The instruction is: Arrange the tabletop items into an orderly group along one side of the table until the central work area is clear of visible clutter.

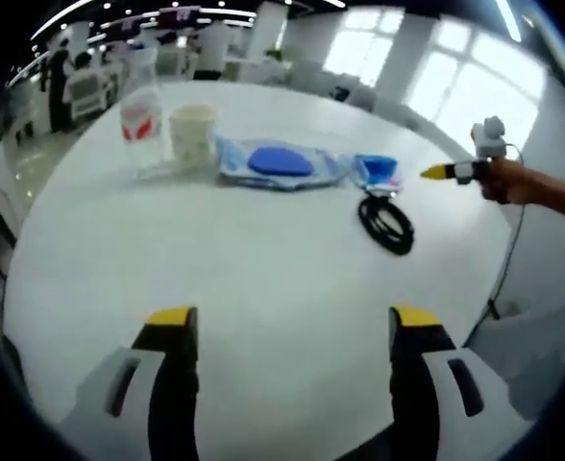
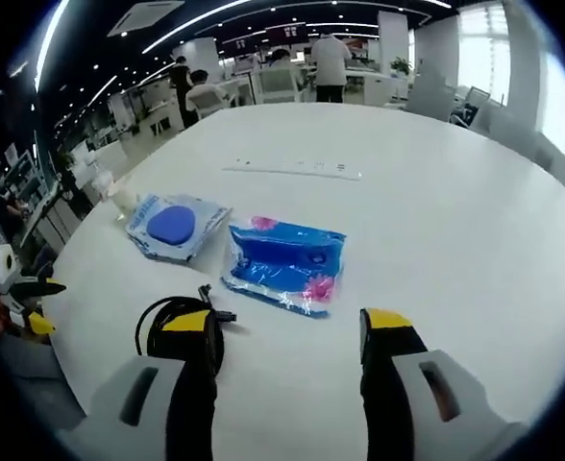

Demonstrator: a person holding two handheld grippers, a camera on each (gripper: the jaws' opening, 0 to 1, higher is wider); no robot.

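The round white table [image 1: 263,279] is the largest thing, and most of its near half lies bare in the left gripper view, with open surface between the items and the near edge. In the right gripper view the far and right parts of the table are likewise open, apart from one white power strip [image 2: 294,169] lying far off toward the middle.

The items sit in a loose row along the far side in the left gripper view: one clear plastic bottle [image 1: 141,115] at the left, one paper cup [image 1: 193,133] just beside it, then one flat packet with a blue disc [image 1: 278,162], one blue printed pouch [image 1: 378,171] to its right, and one coiled black cable [image 1: 386,224] nearer, just below the pouch.

The left tool [image 1: 294,331] hovers over bare table with its jaws spread wide and nothing between them. The right tool [image 2: 289,331] is likewise wide open and empty; its left jaw overlaps the cable coil in the right gripper view, and whether they touch cannot be told.
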